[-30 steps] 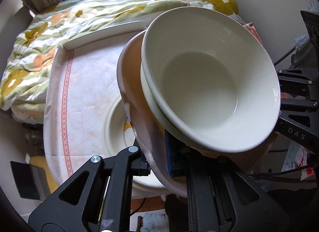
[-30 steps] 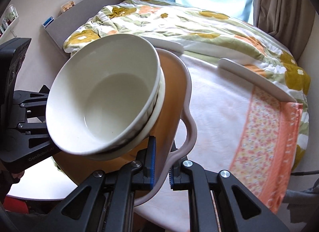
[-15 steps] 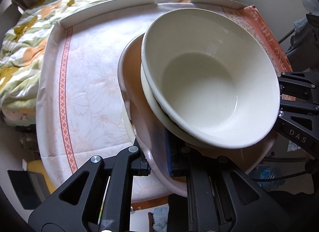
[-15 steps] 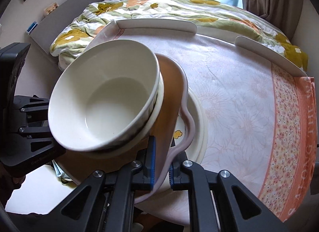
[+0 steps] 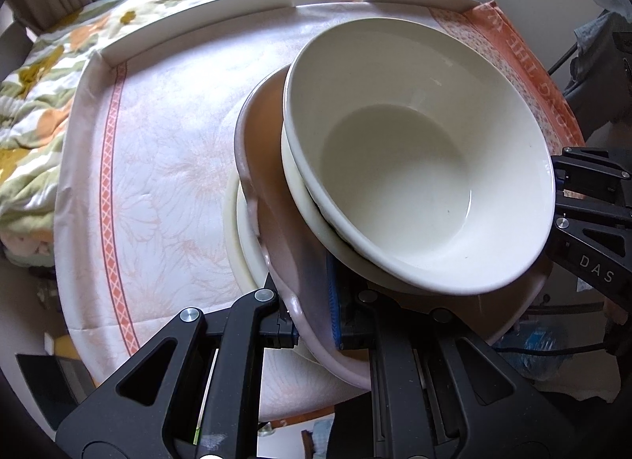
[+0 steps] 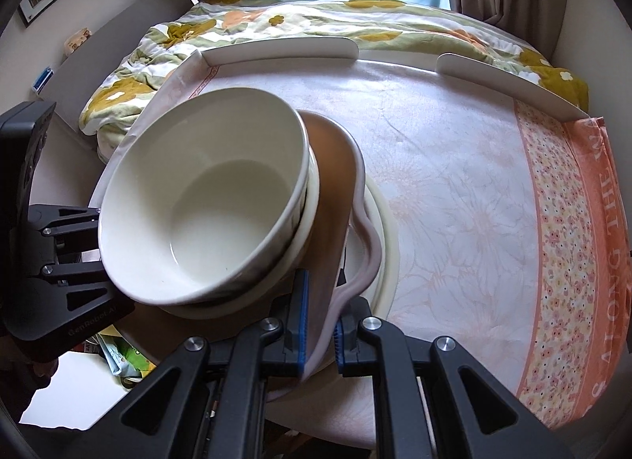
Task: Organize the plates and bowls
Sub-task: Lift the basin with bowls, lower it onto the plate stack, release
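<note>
Ceramic fills both my views; on the left, my left hand-held gripper (image 5: 312,324) is clamped on the rim of the pink wavy-edged plate (image 5: 272,222); on that plate sit a cream dish (image 5: 294,190) and, nested in it, the white bowl (image 5: 414,182). Moving right, my right hand-held gripper (image 6: 320,324) pinches the opposite rim of the same plate, jaws narrow on its edge; so I carry the stack between both. Under it, a larger cream plate (image 6: 389,230) lies on the tabletop (image 6: 454,182), on the floral cloth; whether the stack touches it yet I cannot tell. As I judge it, stacking is nearly finished: what is left is to settle the stack centred on that plate and release both rims. Further right the cloth's orange border (image 6: 588,245) runs bare.
</note>
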`<state>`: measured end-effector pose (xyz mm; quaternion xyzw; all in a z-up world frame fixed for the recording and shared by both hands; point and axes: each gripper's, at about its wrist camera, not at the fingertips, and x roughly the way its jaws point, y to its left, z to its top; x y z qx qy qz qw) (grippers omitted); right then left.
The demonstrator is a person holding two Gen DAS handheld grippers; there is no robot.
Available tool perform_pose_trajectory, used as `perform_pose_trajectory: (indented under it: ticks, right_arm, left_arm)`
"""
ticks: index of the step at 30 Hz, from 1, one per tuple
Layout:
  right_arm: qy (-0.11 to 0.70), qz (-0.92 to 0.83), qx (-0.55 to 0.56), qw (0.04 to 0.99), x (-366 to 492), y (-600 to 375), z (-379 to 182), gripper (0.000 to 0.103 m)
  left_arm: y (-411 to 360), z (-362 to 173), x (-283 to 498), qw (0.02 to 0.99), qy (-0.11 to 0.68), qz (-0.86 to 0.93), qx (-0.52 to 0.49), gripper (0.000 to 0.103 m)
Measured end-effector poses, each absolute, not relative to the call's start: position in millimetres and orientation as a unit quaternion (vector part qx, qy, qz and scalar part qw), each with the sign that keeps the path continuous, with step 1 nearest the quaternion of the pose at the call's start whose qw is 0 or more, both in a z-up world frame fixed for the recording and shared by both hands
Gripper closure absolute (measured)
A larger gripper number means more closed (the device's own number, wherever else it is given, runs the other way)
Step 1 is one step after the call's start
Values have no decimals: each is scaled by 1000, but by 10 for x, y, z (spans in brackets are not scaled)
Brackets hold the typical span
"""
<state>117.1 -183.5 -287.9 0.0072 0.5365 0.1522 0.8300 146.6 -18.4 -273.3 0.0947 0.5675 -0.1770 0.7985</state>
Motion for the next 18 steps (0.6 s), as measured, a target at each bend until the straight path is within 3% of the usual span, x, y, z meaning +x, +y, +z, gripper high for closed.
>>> perform_pose_trajectory:
  ticks: [18]
  right_arm:
    - [533, 123, 44, 836, 1085, -1881, -2859, 93]
  left_arm:
    - [-252, -2718, 1432, 803, 581, -100, 88, 92]
